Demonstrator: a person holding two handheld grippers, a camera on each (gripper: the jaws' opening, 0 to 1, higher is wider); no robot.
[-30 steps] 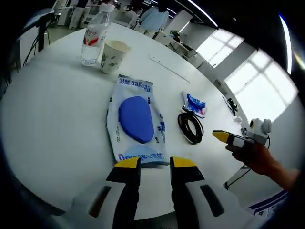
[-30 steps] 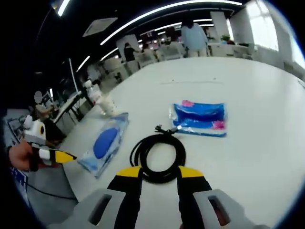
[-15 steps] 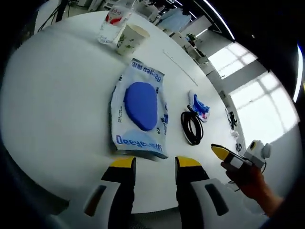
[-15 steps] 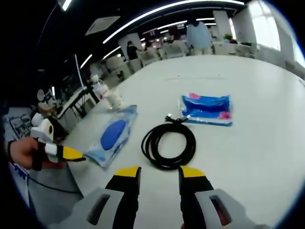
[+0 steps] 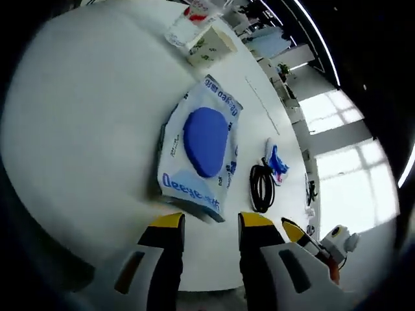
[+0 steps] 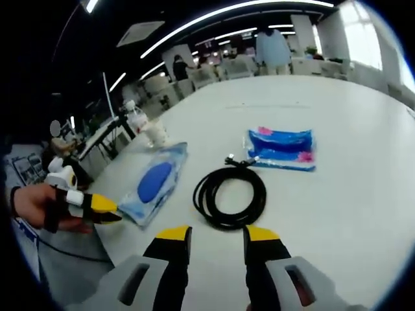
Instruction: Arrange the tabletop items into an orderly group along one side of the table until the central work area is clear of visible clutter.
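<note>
A wet-wipes pack (image 5: 200,149) with a blue oval lid lies on the white table (image 5: 84,129), just beyond my open left gripper (image 5: 207,224). In the right gripper view the same wipes pack (image 6: 154,181) lies left of a coiled black cable (image 6: 231,198). My open right gripper (image 6: 211,234) hovers just short of that cable, nothing between its jaws. A small blue packet (image 6: 281,149) lies past the cable. A paper cup (image 5: 209,46) and a water bottle (image 5: 188,23) stand at the far side. The left gripper (image 6: 97,206) shows held in a hand at the left.
The cable (image 5: 259,188) and blue packet (image 5: 277,166) lie right of the wipes pack in the left gripper view, with the right gripper (image 5: 299,234) by the table edge. Chairs, desks and people fill the room behind. Bare tabletop (image 6: 363,188) spreads to the right.
The left gripper's view has tilted and swung, so the wipes pack sits slightly nearer its jaws. The right gripper pulled back a little from the cable, then held still. Both stay open.
</note>
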